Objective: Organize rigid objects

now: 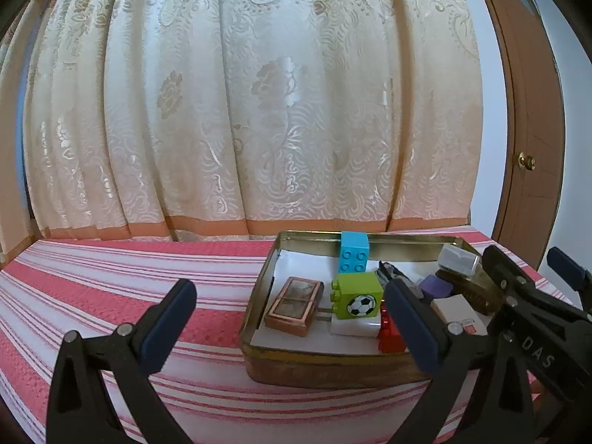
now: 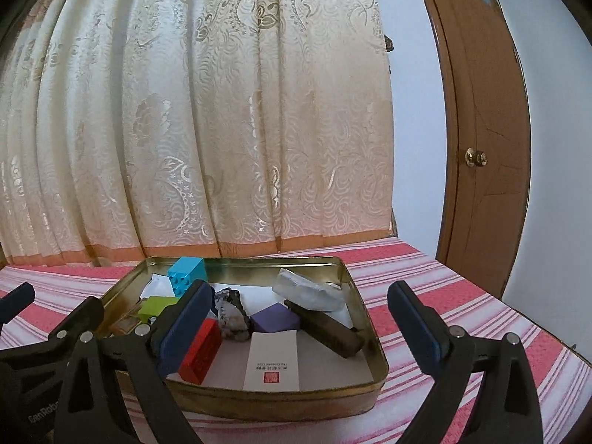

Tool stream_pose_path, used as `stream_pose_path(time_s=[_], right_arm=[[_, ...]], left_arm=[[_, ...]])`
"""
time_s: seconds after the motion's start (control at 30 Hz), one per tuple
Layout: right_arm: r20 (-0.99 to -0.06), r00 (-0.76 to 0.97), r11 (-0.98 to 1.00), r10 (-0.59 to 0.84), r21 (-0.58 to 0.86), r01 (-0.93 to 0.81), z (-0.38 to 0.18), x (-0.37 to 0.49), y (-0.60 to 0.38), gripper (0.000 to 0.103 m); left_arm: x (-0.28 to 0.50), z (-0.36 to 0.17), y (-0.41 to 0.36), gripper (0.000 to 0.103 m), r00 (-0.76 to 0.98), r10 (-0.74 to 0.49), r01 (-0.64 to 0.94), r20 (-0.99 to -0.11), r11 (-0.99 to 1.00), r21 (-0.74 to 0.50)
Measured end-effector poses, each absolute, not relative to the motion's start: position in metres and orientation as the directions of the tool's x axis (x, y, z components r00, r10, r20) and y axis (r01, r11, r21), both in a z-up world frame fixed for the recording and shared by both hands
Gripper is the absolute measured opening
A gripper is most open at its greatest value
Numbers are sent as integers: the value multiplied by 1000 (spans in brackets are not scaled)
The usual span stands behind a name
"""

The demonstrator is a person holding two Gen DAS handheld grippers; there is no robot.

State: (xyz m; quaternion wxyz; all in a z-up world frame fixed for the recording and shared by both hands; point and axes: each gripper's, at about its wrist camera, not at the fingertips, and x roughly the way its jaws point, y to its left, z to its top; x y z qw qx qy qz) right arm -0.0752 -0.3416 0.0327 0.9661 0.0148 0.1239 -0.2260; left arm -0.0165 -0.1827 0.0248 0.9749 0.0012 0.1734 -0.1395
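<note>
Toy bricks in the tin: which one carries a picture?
The green brick: it shows a football, while the blue brick and red brick are plain.

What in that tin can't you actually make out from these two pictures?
- Red brick: its near end hides behind the right tool's finger in the right view; the left tool's finger covers part of it in the left view.
- White card: print too small to read.
- Green block: mostly hidden in the right view.
- Dark jagged lump: blurred, unidentifiable.
- Tin: outer front in shadow.
</note>
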Motion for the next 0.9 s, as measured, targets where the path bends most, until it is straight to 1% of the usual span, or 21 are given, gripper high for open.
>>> stream_pose_path(time_s=[0.2,0.9], right_arm=[[-246,866,896,-435,-22,444,32,-82,-339,98],[-242,866,894,-437,-14,448,31,-92,-335,98]], left_arm=[[-22,26,-182,103,905,-273,275,-327,961,-41],[-26,26,-178,103,903,-271,273,-334,961,-41]])
